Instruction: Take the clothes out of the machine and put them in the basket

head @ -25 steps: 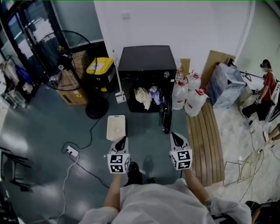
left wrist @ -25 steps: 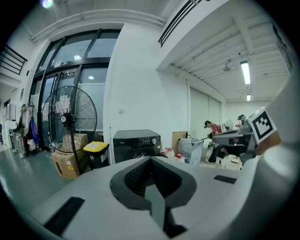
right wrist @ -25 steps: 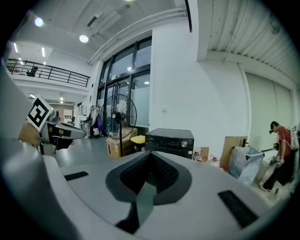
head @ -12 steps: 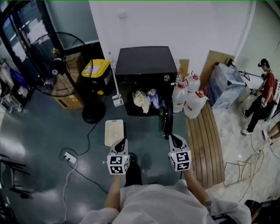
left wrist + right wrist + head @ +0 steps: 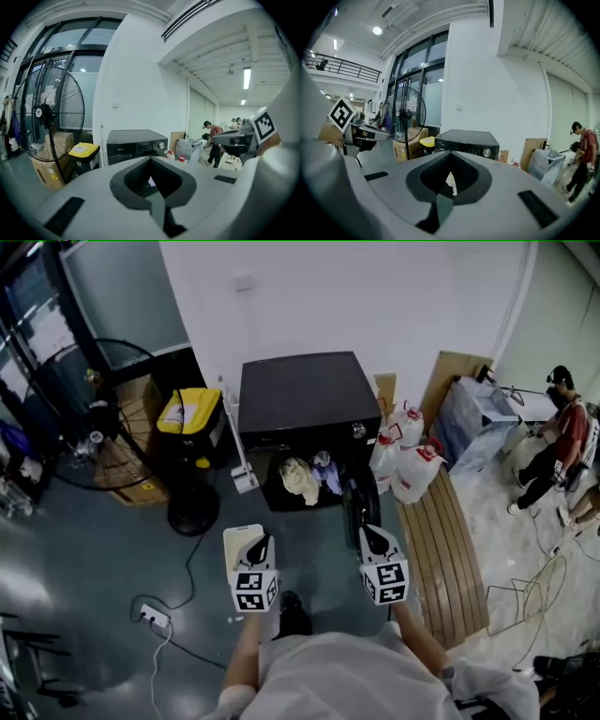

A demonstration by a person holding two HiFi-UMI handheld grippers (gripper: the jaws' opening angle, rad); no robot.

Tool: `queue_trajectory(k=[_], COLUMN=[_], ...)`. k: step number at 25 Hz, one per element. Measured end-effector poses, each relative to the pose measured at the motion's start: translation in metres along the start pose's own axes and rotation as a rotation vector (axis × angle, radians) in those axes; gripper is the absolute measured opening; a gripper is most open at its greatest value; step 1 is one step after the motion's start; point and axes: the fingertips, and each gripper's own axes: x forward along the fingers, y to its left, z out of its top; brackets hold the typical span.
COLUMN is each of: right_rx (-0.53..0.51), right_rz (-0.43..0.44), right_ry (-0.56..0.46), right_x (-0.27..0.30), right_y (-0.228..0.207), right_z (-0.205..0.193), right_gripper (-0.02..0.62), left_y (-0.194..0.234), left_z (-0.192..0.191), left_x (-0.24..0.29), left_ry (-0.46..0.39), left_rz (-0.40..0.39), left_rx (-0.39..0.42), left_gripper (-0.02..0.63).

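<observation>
The black washing machine stands against the white wall with its door swung open. A yellowish garment and a purple one hang in its opening. A white basket lies on the floor in front, partly covered by my left gripper, which is shut and holds nothing. My right gripper is shut and empty, just before the door's lower edge. Both point at the machine, a short way from it. Pale cloth shows between the right jaws' pads.
A standing fan, a yellow-lidded bin and cardboard boxes are left of the machine. White tied bags and a slatted wooden bench are on its right. A power strip with cables lies lower left. A person sits far right.
Both grippers have moved toward the machine, which now looks closer. The left gripper now overlaps the basket and the right one has reached the open door.
</observation>
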Motion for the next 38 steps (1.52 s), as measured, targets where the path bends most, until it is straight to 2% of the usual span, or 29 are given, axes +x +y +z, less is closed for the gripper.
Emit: queue_trajectory(k=[7, 20, 30, 38], right_rx=[0.011, 0.000, -0.010, -0.011], right_rz=[-0.040, -0.086, -0.027, 0.055], right_ry=[-0.009, 0.024, 0.072, 0.087], right_x=[0.083, 0.190, 0.222, 0.248], right_y=[0.001, 0.014, 0.017, -0.004], right_z=[0.037, 0.057, 0.042, 0.030], right_gripper=[0.025, 0.025, 0.025, 0.025], left_y=[0.067, 0.157, 0.174, 0.167], left_z=[0.039, 0.058, 0.039, 0.022], left_x=[0.061, 0.139, 0.158, 0.169], left_ry=[-0.001, 0.027, 0.073, 0.110], left_rz=[-0.043, -0.105, -0.080, 0.011], left_rx=[0.019, 0.030, 0.010, -0.025], left_gripper=[0.018, 0.020, 0.018, 0.020])
